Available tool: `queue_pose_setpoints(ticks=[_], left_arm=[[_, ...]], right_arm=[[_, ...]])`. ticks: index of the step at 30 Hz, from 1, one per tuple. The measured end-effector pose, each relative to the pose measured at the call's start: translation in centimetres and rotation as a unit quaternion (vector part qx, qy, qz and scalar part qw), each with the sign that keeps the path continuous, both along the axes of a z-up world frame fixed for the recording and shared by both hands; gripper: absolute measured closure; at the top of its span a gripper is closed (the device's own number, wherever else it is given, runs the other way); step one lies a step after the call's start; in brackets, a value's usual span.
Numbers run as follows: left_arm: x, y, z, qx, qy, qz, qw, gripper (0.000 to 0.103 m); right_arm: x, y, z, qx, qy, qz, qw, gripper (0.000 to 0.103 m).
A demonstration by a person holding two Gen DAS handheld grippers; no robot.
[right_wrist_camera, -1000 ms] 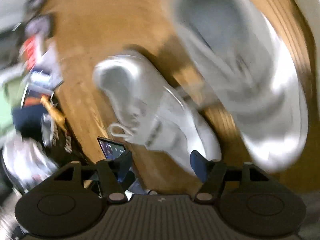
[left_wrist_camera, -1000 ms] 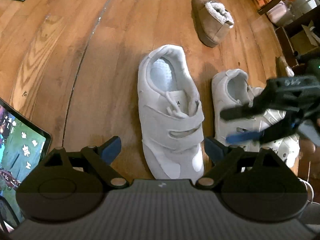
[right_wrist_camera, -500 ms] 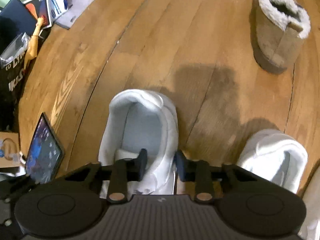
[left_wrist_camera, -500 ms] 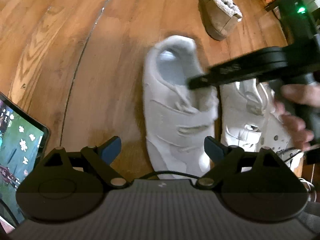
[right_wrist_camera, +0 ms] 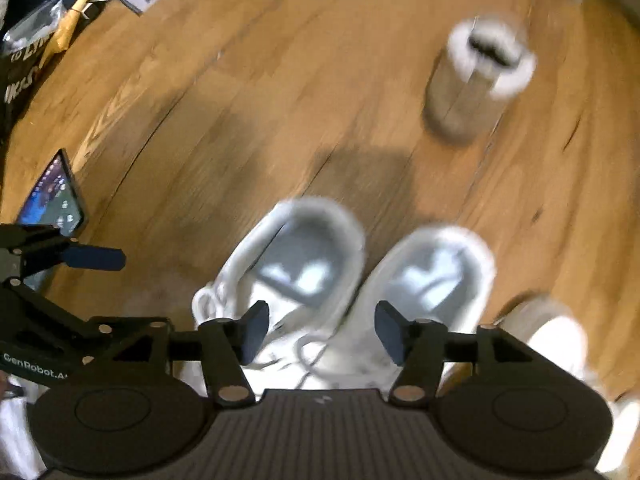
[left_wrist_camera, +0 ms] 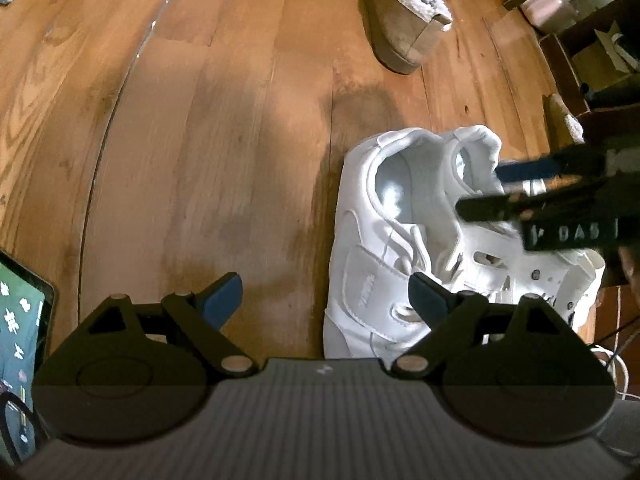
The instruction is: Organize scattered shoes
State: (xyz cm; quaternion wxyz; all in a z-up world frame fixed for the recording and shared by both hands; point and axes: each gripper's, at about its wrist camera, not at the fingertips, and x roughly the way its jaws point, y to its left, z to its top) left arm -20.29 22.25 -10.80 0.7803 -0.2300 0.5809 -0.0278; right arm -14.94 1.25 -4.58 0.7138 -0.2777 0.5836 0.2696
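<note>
Resting side by side on the wooden floor, the two white sneakers touch along their inner sides, heels pointing away from the cameras. The left sneaker has a smooth leather-like upper with a broad strap over laces; the right sneaker shows small round vent holes. Beyond the sneakers, well apart, lies a tan suede slipper with a fluffy white lining. The right tool hangs above the pair, its jaws having just been opening, released, with nothing pinched between them. The left tool is spread wide and empty, just beside the left sneaker. A glowing tablet lies farther off.
</note>
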Motion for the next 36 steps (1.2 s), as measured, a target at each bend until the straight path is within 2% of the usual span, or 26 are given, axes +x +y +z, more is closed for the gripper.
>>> queue_pose_setpoints(ticks=[2,4,5,7,8,9,10,12,17,24,26,27,30,31,33,35,36], left_arm=[[0.1,-0.1,-0.2,0.001,0.004,0.001,1.0000,0.013],[0.2,-0.4,-0.5,0.001,0.010,0.001,1.0000,0.013],[0.2,-0.6,-0.6,0.003,0.013,-0.001,0.9999,0.013],[0.2,-0.9,-0.6,0.005,0.017,-0.006,0.9998,0.013],[0.2,-1.2,-0.6,0.005,0.019,-0.008,0.9998,0.013],[0.2,-1.4,-0.7,0.004,0.021,-0.009,0.9997,0.013],[0.3,-1.6,-0.8,0.004,0.023,-0.011,0.9997,0.013],[0.3,-2.0,-1.0,0.002,0.026,-0.013,0.9996,0.013],[0.7,-3.7,-1.8,-0.015,0.034,-0.024,0.9990,0.013],[1.8,-6.4,-1.3,-0.011,0.029,-0.051,0.9982,0.013],[2.1,-7.2,-1.1,-0.010,0.027,-0.061,0.9977,0.013],[2.2,-7.6,-1.0,-0.009,0.027,-0.065,0.9975,0.013],[2.5,-8.7,-0.8,-0.007,0.023,-0.080,0.9965,0.013],[2.7,-9.0,-0.7,-0.006,0.022,-0.085,0.9962,0.013],[3.1,-9.7,-0.6,-0.007,0.020,-0.092,0.9955,0.013],[3.6,-10.2,-0.4,-0.006,0.016,-0.097,0.9951,0.013],[3.8,-10.4,-0.2,-0.006,0.013,-0.101,0.9948,0.013]], right_arm=[[0.9,-0.4,-1.0,-0.022,-0.013,-0.009,1.000,0.026],[1.9,-0.2,-3.2,-0.018,0.015,-0.033,0.999,0.026],[2.7,-0.5,-5.4,-0.016,0.044,-0.058,0.997,0.027],[3.1,-1.2,-8.0,-0.014,0.068,-0.057,0.996,0.028],[3.0,-1.5,-8.2,-0.023,0.068,-0.045,0.996,0.030],[2.8,-1.7,-8.3,-0.034,0.067,-0.033,0.997,0.034],[2.5,-1.8,-8.4,-0.046,0.066,-0.021,0.997,0.044],[2.2,-2.7,-8.2,-0.071,0.067,0.002,0.995,0.047],[2.7,-7.6,-7.7,-0.120,0.057,0.015,0.991,0.047],[3.9,-15.0,-7.2,-0.174,0.021,0.015,0.984,0.046],[4.6,-18.1,-7.0,-0.184,0.013,0.020,0.983,0.040],[4.8,-18.7,-7.0,-0.187,0.008,0.021,0.982,0.034],[4.9,-21.5,-6.9,-0.206,-0.013,0.035,0.978,0.033],[4.8,-22.0,-6.8,-0.202,-0.015,0.039,0.978,0.033],[4.4,-23.2,-5.4,-0.151,-0.020,0.029,0.988,0.032],[4.3,-24.9,-1.7,-0.086,-0.012,-0.029,0.996,0.030],[4.5,-25.0,-0.9,-0.073,-0.009,-0.044,0.996,0.023]])
